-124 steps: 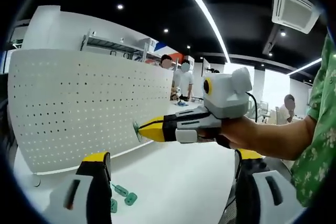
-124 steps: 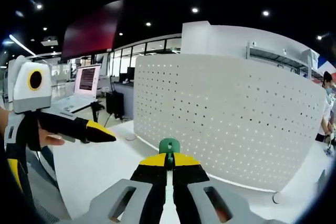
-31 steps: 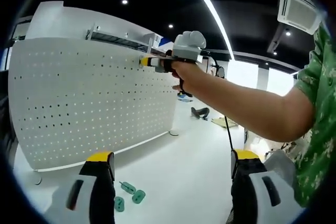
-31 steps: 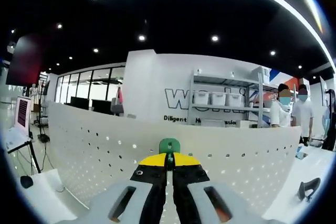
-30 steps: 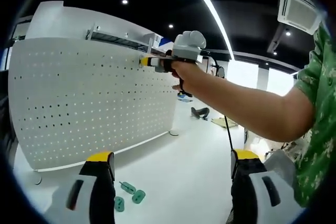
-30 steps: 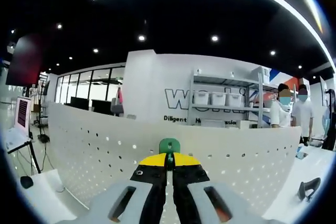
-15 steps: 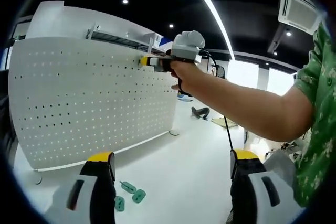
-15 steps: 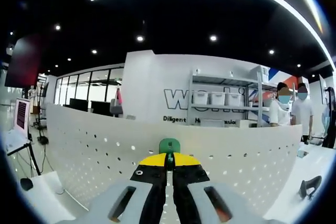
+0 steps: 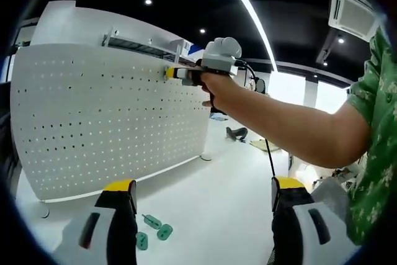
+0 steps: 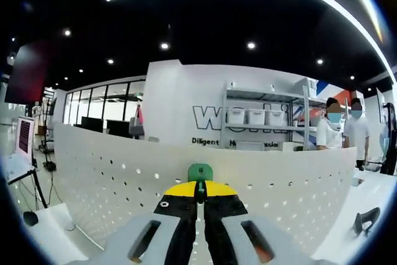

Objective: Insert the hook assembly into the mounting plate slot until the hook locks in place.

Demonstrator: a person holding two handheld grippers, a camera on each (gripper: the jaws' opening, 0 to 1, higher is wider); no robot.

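A white perforated mounting plate [image 9: 105,122] stands upright on the white table. In the right gripper view my right gripper [image 10: 200,192] is shut on a green hook [image 10: 200,172], whose head sits close against the plate [image 10: 111,184] near its top edge. In the left gripper view that right gripper [image 9: 177,72] is held high at the plate's upper edge by a person's arm [image 9: 279,131]. My left gripper [image 9: 201,206] is open low over the table, with nothing between its fingers. Several loose green hooks [image 9: 152,231] lie on the table between its jaws.
The plate's foot [image 9: 42,214] rests on the table at the left. A small dark object [image 9: 236,133] lies farther back on the white table. Beyond the plate stand a shelf with bins [image 10: 260,119] and people [image 10: 344,131]. A green sleeve [image 9: 375,153] fills the right side.
Over about four seconds the right gripper rose with the green hook from the plate's lower part to its top edge. In the last second it hardly moved.
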